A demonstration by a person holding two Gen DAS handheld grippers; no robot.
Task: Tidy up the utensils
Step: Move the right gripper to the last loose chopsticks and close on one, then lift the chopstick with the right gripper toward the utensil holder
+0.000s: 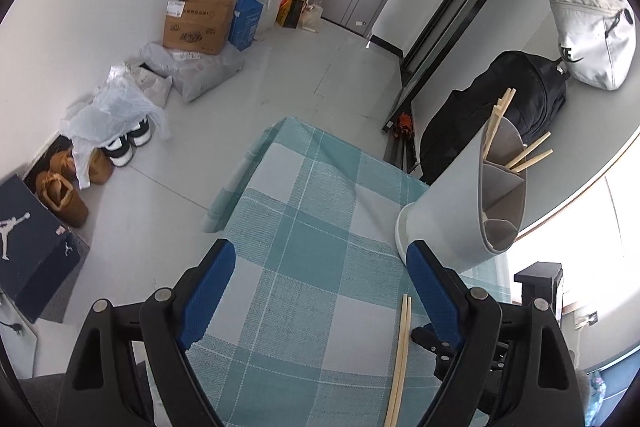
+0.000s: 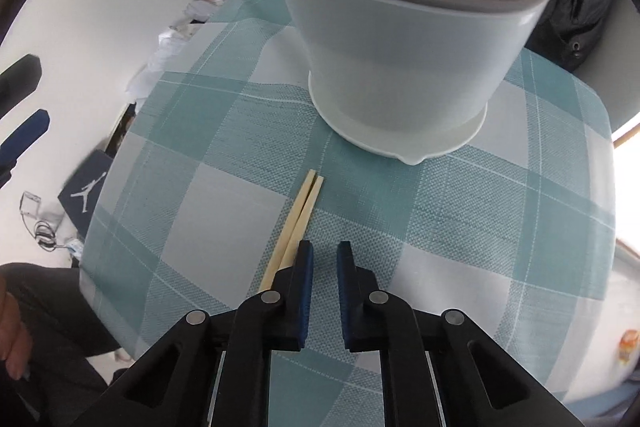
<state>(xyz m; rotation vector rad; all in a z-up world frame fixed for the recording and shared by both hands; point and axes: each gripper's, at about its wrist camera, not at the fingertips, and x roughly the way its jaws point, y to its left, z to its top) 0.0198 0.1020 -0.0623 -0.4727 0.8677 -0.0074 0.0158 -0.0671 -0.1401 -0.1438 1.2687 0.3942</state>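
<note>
A grey utensil holder (image 1: 452, 211) with inner dividers stands on the checked teal tablecloth (image 1: 304, 227); several wooden chopsticks (image 1: 520, 155) stick out of it. It fills the top of the right wrist view (image 2: 404, 59). A pair of wooden chopsticks (image 2: 298, 223) lies flat on the cloth in front of the holder, also seen in the left wrist view (image 1: 400, 359). My left gripper (image 1: 320, 267) is open wide and empty above the cloth, left of the holder. My right gripper (image 2: 322, 259) hovers with its jaws narrowly apart and empty; its left finger overlaps the chopsticks' near end.
Cardboard boxes (image 1: 200, 23), plastic bags (image 1: 116, 107), shoes (image 1: 124, 147) and a dark shoebox (image 1: 32, 243) line the wall on the floor to the left. A black backpack (image 1: 500, 107) and a white bag (image 1: 592, 35) sit behind the table. The table's left edge (image 1: 236, 183) drops to the floor.
</note>
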